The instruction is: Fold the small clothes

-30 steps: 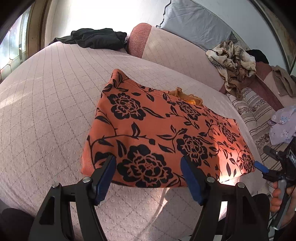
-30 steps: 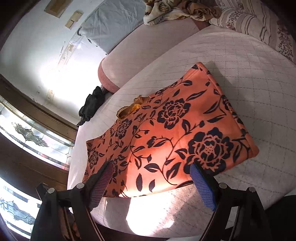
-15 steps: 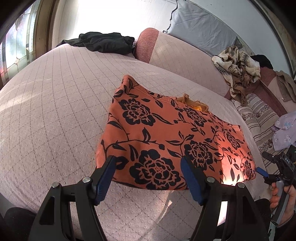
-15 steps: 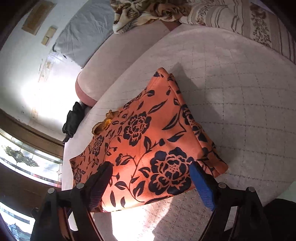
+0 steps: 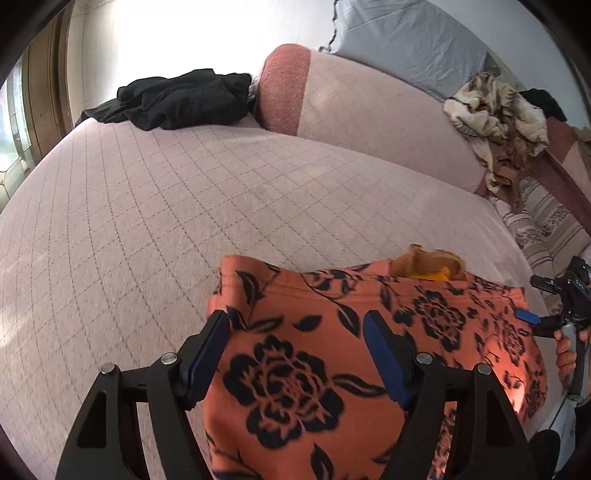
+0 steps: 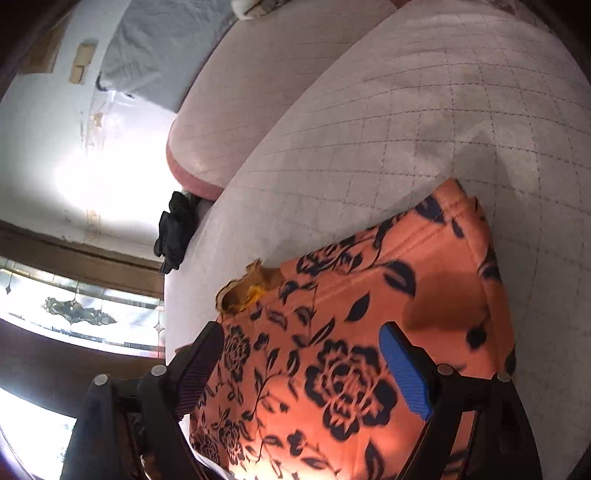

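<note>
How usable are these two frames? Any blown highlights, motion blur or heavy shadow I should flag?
Left wrist view: the wall behind the black clothes is blown out white; the orange floral garment is slightly soft, with a sun patch at its right end. Right wrist view: glare on the wall, marked motion blur on the garment, and a dark shadow on it by the right gripper.

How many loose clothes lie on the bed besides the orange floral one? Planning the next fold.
2: a black garment at the far edge, and a beige patterned heap far right by the pillows. More may be hidden.
</note>
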### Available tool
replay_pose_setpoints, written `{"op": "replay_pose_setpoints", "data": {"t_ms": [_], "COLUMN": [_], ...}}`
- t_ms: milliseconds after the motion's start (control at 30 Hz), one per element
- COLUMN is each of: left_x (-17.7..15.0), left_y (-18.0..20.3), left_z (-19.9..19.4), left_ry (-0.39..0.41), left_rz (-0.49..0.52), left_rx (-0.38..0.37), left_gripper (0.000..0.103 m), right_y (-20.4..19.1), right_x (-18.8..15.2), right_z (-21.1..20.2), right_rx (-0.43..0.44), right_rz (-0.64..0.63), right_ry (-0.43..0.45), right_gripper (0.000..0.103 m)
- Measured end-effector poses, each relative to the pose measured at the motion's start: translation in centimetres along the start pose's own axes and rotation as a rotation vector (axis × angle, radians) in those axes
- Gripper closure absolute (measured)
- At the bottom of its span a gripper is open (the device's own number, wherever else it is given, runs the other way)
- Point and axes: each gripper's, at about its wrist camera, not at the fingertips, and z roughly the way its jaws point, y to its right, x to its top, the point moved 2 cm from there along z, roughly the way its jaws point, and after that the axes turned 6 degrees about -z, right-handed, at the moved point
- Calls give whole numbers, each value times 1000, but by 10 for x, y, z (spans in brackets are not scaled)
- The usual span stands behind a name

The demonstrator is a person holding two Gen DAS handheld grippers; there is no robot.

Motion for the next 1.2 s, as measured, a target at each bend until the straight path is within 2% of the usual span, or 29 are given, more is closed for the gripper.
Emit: {"op": "replay_pose_setpoints", "data": {"t_ms": [33,100,133,200,300,400,533,600,733,767,800,833,867,900,933,1000,1067,1100,1133,1200], "left_x": [9,22,26,28,17,-11,-59,-82,-120,-125,-129,-133,-139,-143,-143,-140,-140,-140,-142,-148], "left_y": [-9,-34,-45,-55,-50,-42,-30,-23,-7,-5,-6,-9,-15,-21,-23,-24,-22,-22,-23,-32], "left_z": [21,48,46,26,-19,-64,-105,-116,-115,-108,-97,-80,-64,-63,-74,-95,-109,-110,-103,-75], "left_ry": [-36,-76,-55,-6,99,166,181,178,141,119,90,30,-51,-65,-25,38,98,104,79,-53], "left_rz": [-13,-88,-155,-235,-188,-148,-99,-66,-10,-12,-15,-5,-4,-19,-33,-55,-45,-40,-35,-32], "left_rx": [40,168,136,161,151,123,82,60,26,28,41,80,146,144,131,166,126,128,142,203], "left_gripper": [28,25,25,27,27,26,26,24,21,21,19,19,19,19,19,19,18,16,15,14], "right_y": [18,40,38,16,-12,-24,-33,-38,-38,-33,-21,-3,17,26,26,9,-7,-11,-12,-1], "right_x": [12,20,17,2,-35,-80,-141,-160,-170,-167,-165,-161,-161,-162,-163,-168,-174,-177,-178,-178], "right_z": [2,-6,-16,-40,-72,-102,-117,-116,-104,-99,-93,-85,-81,-88,-98,-112,-120,-122,-121,-112], "right_rx": [-34,2,-23,-122,-155,-163,-132,-122,-79,-79,-118,-171,-174,-111,-96,-147,-147,-139,-144,-164], "right_rz": [49,152,164,67,-40,-80,-98,-125,-135,-147,-125,-60,33,111,148,80,-11,-36,-45,-29], "right_ry": [32,132,173,244,258,260,223,196,161,155,158,141,130,187,216,231,232,227,221,193], "right_gripper": [15,16,15,15,15,15,15,15,14,14,14,14,16,16,16,15,15,14,14,12]}}
